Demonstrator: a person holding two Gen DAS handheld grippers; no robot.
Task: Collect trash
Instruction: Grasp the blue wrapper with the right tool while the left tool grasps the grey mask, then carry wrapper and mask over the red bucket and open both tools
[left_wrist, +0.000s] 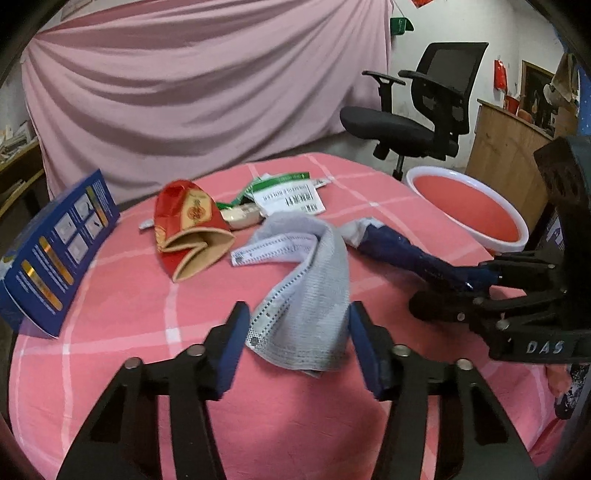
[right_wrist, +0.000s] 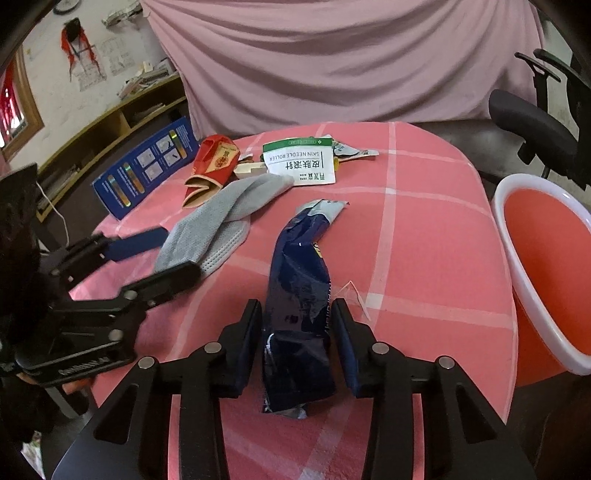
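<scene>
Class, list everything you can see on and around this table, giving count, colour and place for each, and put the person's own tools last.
Tablecloth: one, pink with white checks, covers the table.
Face mask: one, grey, centre, between the left tool's fingers.
Wrapper: one, dark blue, between the right tool's fingers.
Red packet: one, red and gold, behind the mask.
Leaflet: one, white and green, far side.
Box: one, blue, left table edge.
Basin: one, white rim, orange inside, right of table.
Office chair: one, black, behind the table.
Curtain: one, pink, backdrop.
Left tool: black, blue pads.
Right tool: black, blue pads.
</scene>
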